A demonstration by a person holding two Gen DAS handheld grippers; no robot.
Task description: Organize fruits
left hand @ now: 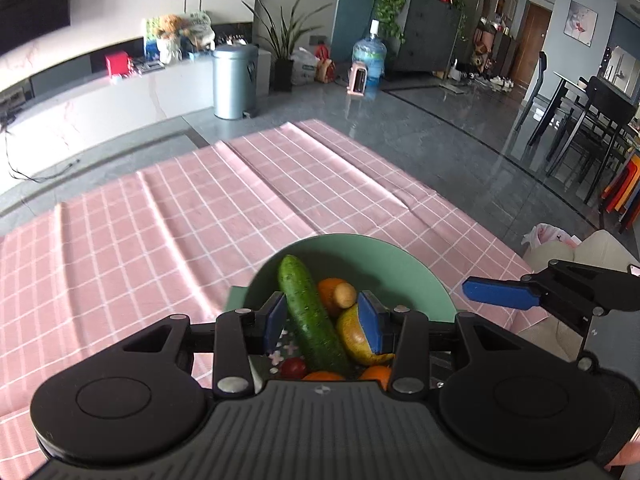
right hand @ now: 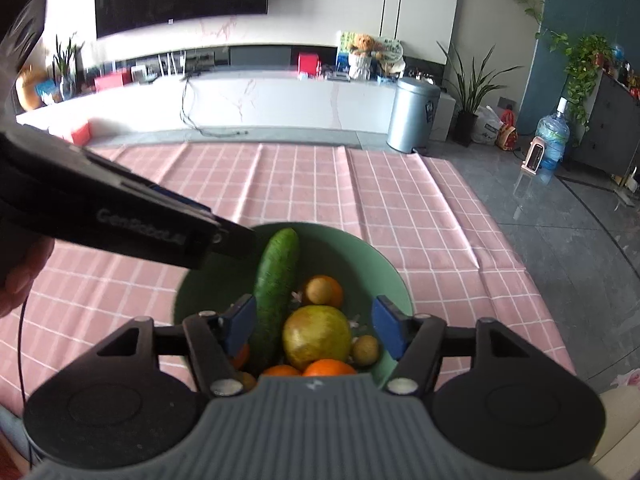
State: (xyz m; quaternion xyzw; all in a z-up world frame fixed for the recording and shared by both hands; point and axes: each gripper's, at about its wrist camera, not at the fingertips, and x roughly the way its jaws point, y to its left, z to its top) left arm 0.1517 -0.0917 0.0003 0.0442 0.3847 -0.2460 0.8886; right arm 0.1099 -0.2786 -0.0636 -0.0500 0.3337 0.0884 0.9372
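Note:
A green bowl [left hand: 400,256] [right hand: 372,264] stands on the pink checked cloth, filled with fruit. In it lie a long cucumber [left hand: 308,312] [right hand: 276,284], a yellow-green pear [left hand: 354,336] [right hand: 316,336], several oranges [right hand: 328,368], small tan fruits [right hand: 365,350] and a cherry tomato [left hand: 293,367]. My left gripper [left hand: 323,320] hovers open above the bowl, and its blue pads touch nothing. My right gripper [right hand: 314,326] is also open over the bowl with the pear seen below, between its pads. Each gripper shows in the other's view: the right fingertip [left hand: 500,292], the left gripper's body [right hand: 120,216].
The pink cloth [left hand: 180,220] covers the table ahead and to the left. Beyond it are a grey floor, a silver bin [left hand: 235,80], a water bottle [left hand: 369,60], a potted plant and a white low cabinet. Dark chairs [left hand: 580,128] stand far right. A hand [right hand: 20,276] holds the left gripper.

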